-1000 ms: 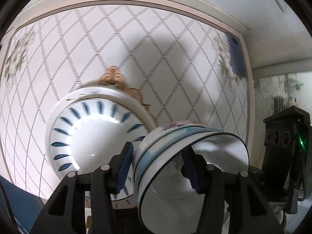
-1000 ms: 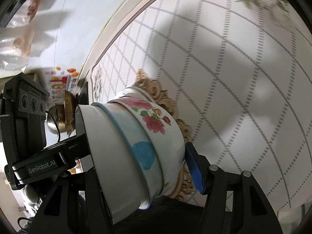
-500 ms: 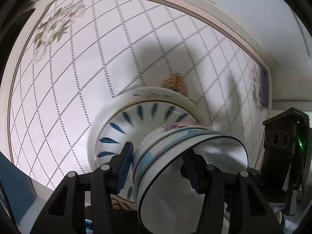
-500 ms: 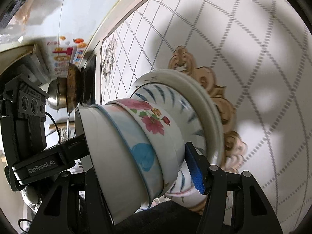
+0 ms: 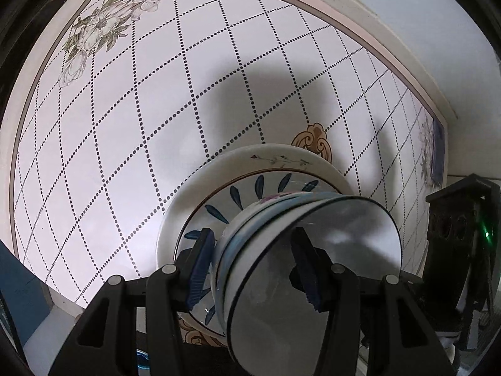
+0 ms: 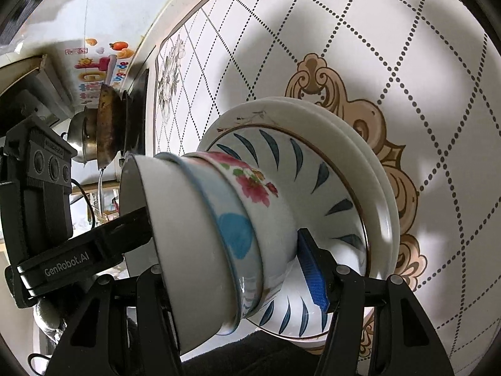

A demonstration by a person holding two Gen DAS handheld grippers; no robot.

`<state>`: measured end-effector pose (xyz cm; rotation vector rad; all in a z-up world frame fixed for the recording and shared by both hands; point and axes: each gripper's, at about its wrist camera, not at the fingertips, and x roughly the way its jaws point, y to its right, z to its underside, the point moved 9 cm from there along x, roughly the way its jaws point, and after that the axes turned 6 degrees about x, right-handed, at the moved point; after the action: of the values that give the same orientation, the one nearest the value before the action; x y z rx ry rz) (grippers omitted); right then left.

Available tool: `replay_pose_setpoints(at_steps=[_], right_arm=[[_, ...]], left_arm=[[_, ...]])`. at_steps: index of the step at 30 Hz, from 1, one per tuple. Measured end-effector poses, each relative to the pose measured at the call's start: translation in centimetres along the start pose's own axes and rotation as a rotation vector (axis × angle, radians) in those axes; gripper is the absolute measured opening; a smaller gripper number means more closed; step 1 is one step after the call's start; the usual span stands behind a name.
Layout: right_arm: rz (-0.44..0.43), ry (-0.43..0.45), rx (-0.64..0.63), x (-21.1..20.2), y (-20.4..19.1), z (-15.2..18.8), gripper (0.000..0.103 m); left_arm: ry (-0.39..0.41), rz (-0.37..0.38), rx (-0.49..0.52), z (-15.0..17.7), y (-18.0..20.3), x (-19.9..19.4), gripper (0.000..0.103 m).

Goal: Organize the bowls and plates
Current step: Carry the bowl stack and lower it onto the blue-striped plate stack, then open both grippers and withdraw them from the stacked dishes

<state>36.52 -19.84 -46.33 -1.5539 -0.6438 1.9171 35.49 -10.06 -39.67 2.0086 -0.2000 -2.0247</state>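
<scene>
**Nested bowls held over the plate stack**

On the left, the rim of the bowl stack (image 5: 300,250) is pinched by the left gripper (image 5: 253,266). On the right, its opposite wall is clamped by the right gripper (image 6: 238,285), seemingly so that it is steadied above the blue-leaf plate (image 6: 332,194) on the tiled counter (image 5: 125,125).

Three nested bowls (image 6: 225,235) (floral one lowest) sit over blue-leaf stacked plates (image 6: 360,169).

We read "GenRobot.AI" in pale letters on the black body of the left gripper (image 6: 72,261). A colourful wall sticker (image 6: 100,69) carries characters too blurred to read.
</scene>
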Motion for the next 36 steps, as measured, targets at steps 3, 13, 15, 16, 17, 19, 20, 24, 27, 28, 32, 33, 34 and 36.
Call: replay_pose_setpoints(at_steps=[3, 13, 15, 16, 17, 19, 20, 24, 27, 28, 32, 33, 34, 36], right_arm=[[0.013, 0.0, -0.004, 0.0, 0.0, -0.2, 0.062], [0.133, 0.059, -0.045, -1.4, -0.6, 0.5, 0.062], [0.156, 0.082, -0.047, -2.1, -0.7, 1.0, 0.066], [0.17, 0.1, -0.046, -2.7, -0.8, 1.3, 0.069], [0.182, 0.115, -0.045, -3.2, -0.9, 1.5, 0.071], [0.207, 0.16, -0.048, -4.5, -1.3, 2.4, 0.074], [0.22, 0.184, -0.049, -5.1, -1.6, 2.9, 0.078], [0.283, 0.285, -0.059, -7.1, -3.1, 5.1, 0.09], [0.334, 0.362, -0.055, -8.4, -4.3, 7.4, 0.092], [0.34, 0.381, -0.054, -8.7, -4.6, 8.1, 0.093], [0.387, 0.503, -0.056, -10.9, -7.5, 12.3, 0.095], [0.399, 0.53, -0.061, -11.5, -8.2, 13.4, 0.095], [0.413, 0.568, -0.07, -12.2, -9.2, 14.9, 0.095], [0.434, 0.622, -0.078, -13.5, -10.8, 17.2, 0.096]], left_arm=[[-0.004, 0.008, 0.002, 0.0, 0.0, 0.0, 0.049], [0.025, -0.032, 0.048, 1.3, -0.3, -1.7, 0.048], [0.044, -0.038, 0.065, 1.8, -0.5, -2.5, 0.048], [0.062, -0.047, 0.076, 2.2, -0.6, -3.2, 0.049], [0.074, -0.051, 0.085, 2.5, -0.7, -3.6, 0.049], [0.105, -0.061, 0.106, 3.2, -0.9, -4.9, 0.049], [0.122, -0.068, 0.117, 3.5, -1.1, -5.5, 0.049], [0.2, -0.098, 0.175, 5.3, -1.4, -8.4, 0.049], [0.264, -0.128, 0.224, 6.8, -1.8, -10.7, 0.051], [0.286, -0.132, 0.241, 7.4, -1.9, -11.6, 0.056], [0.376, -0.153, 0.295, 9.8, -2.2, -15.2, 0.063], [0.403, -0.157, 0.307, 10.7, -2.3, -16.4, 0.075], [0.429, -0.153, 0.319, 11.4, -2.3, -17.5, 0.086], [0.481, -0.153, 0.336, 12.7, -2.2, -19.5, 0.09]])
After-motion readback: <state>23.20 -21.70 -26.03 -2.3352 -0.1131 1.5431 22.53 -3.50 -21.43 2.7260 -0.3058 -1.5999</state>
